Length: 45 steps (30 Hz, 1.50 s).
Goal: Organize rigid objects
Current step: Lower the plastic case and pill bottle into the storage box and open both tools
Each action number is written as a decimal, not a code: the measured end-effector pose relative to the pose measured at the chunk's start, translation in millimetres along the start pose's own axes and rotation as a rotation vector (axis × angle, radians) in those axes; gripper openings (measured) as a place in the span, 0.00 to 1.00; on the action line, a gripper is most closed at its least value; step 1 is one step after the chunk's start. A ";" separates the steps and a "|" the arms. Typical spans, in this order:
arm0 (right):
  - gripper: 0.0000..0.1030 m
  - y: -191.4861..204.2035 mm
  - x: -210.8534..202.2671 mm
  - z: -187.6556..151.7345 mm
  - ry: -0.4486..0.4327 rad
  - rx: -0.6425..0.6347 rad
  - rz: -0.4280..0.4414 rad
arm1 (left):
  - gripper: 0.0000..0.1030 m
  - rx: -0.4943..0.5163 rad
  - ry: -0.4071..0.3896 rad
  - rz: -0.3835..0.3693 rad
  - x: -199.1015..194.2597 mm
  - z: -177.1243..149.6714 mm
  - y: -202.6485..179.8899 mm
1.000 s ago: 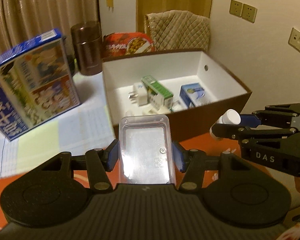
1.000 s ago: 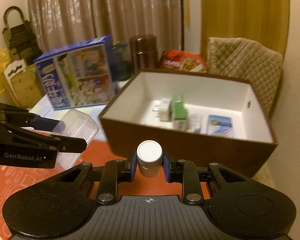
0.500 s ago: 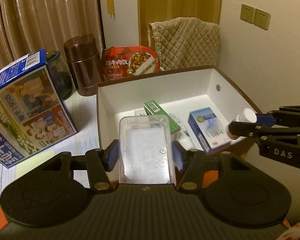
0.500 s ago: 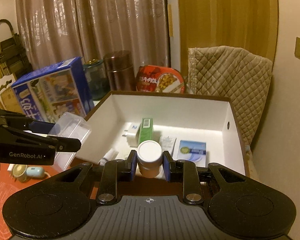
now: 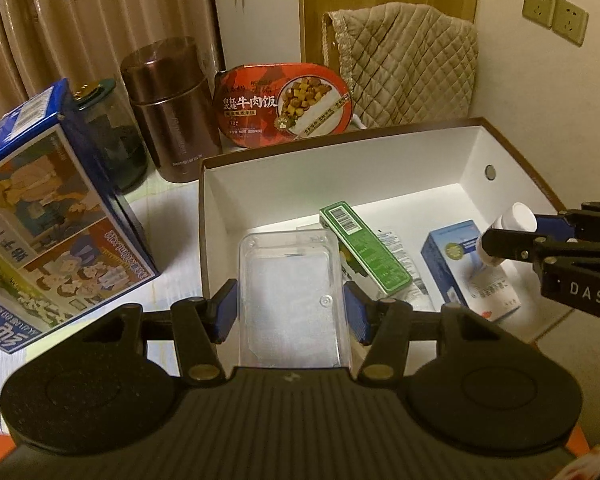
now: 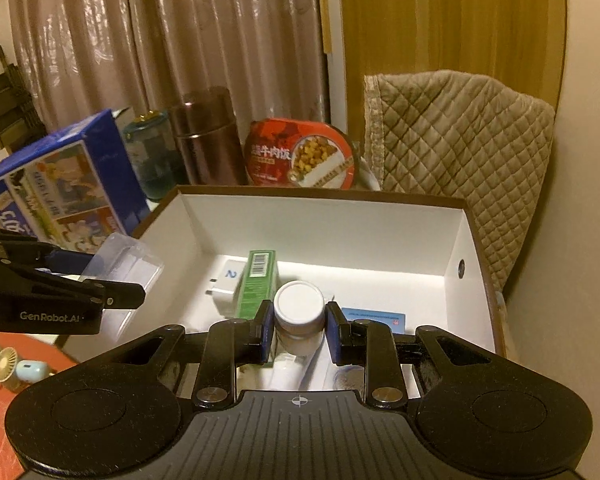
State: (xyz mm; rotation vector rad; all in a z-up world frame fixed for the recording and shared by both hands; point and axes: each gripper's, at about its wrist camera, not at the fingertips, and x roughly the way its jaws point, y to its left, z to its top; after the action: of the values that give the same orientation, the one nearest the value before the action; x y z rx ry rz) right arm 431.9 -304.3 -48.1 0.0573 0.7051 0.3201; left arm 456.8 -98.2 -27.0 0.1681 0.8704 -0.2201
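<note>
Two hand-held grippers: the left hand-held gripper (image 5: 290, 310) clamps one clear tray (image 5: 290, 296); at its 3 o'clock, the right hand-held gripper (image 6: 299, 330) clamps one white bottle (image 6: 299, 314) above the box (image 6: 324, 232).

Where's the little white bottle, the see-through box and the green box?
white bottle (image 6: 299, 307), right wrist view, on its round cap.
see-through box (image 5: 290, 296), left wrist view, on its flat clear face.
green box (image 5: 364, 250), left wrist view, on its top face.

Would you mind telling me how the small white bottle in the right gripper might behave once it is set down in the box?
The white bottle looks rigid; the fingers leave it undented. Being round, it would probably roll if laid sideways. Upright, it may tip among the cartons in the box.
</note>
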 end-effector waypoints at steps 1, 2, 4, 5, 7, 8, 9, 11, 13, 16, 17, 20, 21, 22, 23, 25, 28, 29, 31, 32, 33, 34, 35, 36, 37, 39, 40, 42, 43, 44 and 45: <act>0.23 -1.8 4.3 0.8 0.006 0.003 -0.001 | 0.50 0.002 0.003 0.001 3.4 1.9 0.8; 0.23 -3.3 7.8 1.3 0.010 0.005 -0.002 | 0.50 0.004 0.007 0.002 6.9 4.0 1.8; 0.23 -6.1 15.1 1.8 0.021 0.007 -0.004 | 0.50 0.008 0.014 0.002 14.0 8.1 2.9; 0.23 -7.6 18.7 2.3 0.025 0.009 -0.004 | 0.50 0.009 0.017 0.002 17.5 9.9 3.6; 0.23 -10.0 25.6 2.9 0.037 0.016 -0.005 | 0.50 0.012 0.024 -0.001 24.2 13.2 4.4; 0.23 -11.5 28.5 3.1 0.040 0.019 -0.006 | 0.50 0.012 0.028 -0.001 27.5 14.5 4.7; 0.23 -13.3 31.7 3.5 0.045 0.023 -0.008 | 0.51 0.013 0.032 0.000 30.9 15.8 5.1; 0.23 -16.5 37.2 4.1 0.052 0.030 -0.010 | 0.51 0.016 0.037 0.002 36.9 18.6 5.5; 0.23 -19.3 42.1 4.8 0.059 0.036 -0.010 | 0.51 0.013 0.042 -0.002 42.8 21.0 6.3; 0.23 -22.8 49.4 5.8 0.070 0.046 -0.011 | 0.51 0.007 0.039 -0.017 49.0 24.6 6.7; 0.23 -23.7 51.6 6.1 0.073 0.049 -0.011 | 0.51 0.011 0.039 -0.016 50.9 25.5 6.0; 0.23 -25.6 57.2 7.2 0.080 0.060 -0.008 | 0.51 0.019 0.036 -0.015 54.1 27.7 5.1; 0.23 -26.1 58.6 7.5 0.082 0.061 -0.008 | 0.52 0.021 0.033 -0.018 54.6 28.2 5.1; 0.23 -26.8 60.3 8.1 0.083 0.064 -0.007 | 0.56 0.021 0.032 -0.019 55.2 28.8 5.1; 0.23 -27.0 61.2 8.4 0.084 0.065 -0.006 | 0.57 0.023 0.029 -0.019 55.4 29.1 5.2; 0.23 -28.2 64.0 10.0 0.086 0.070 -0.003 | 0.58 0.026 0.022 -0.021 55.0 29.8 5.2; 0.23 -28.1 67.0 12.4 0.085 0.071 -0.001 | 0.58 0.021 0.022 -0.023 54.9 30.2 6.6; 0.23 -28.1 67.7 13.5 0.083 0.074 0.000 | 0.58 0.018 0.023 -0.021 54.9 30.2 7.3; 0.23 -28.3 67.4 15.3 0.064 0.086 0.006 | 0.58 0.013 0.026 -0.019 55.0 30.1 8.6; 0.23 -28.8 67.1 16.8 0.052 0.096 0.007 | 0.58 0.012 0.027 -0.018 54.9 29.8 9.3; 0.23 -29.6 66.3 18.2 0.041 0.108 0.012 | 0.58 0.010 0.029 -0.017 54.4 29.4 9.8; 0.23 -30.2 65.1 19.4 0.033 0.117 0.017 | 0.58 0.008 0.030 -0.016 54.4 29.0 10.2; 0.24 -30.8 63.9 20.8 0.026 0.126 0.018 | 0.58 0.005 0.031 -0.017 54.0 28.6 10.8; 0.26 -31.1 62.4 21.3 0.021 0.131 0.018 | 0.58 0.002 0.032 -0.018 53.3 28.1 11.2; 0.30 -31.5 61.1 21.6 0.019 0.133 0.018 | 0.59 -0.001 0.034 -0.019 52.4 27.7 11.2; 0.39 -31.4 58.1 22.3 0.014 0.132 0.017 | 0.60 -0.009 0.038 -0.024 50.5 26.5 11.7; 0.42 -31.5 55.8 21.6 0.013 0.130 0.019 | 0.60 -0.011 0.037 -0.028 49.3 26.1 12.2; 0.46 -31.1 51.9 19.3 0.018 0.130 0.018 | 0.60 -0.016 0.035 -0.036 45.6 24.3 12.1; 0.48 -31.1 49.8 17.5 0.020 0.131 0.018 | 0.60 -0.017 0.034 -0.039 44.1 23.9 11.9; 0.49 -30.7 47.9 15.0 0.020 0.130 0.020 | 0.61 -0.018 0.033 -0.041 42.3 23.2 11.5; 0.50 -30.3 46.1 12.9 0.023 0.129 0.021 | 0.61 -0.019 0.032 -0.042 40.3 22.4 11.2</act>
State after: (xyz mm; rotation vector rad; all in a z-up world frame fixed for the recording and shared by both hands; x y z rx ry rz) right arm 481.3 -318.1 -72.0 0.1840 0.7483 0.2953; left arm 501.3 -97.6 -43.3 0.1361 0.9082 -0.2491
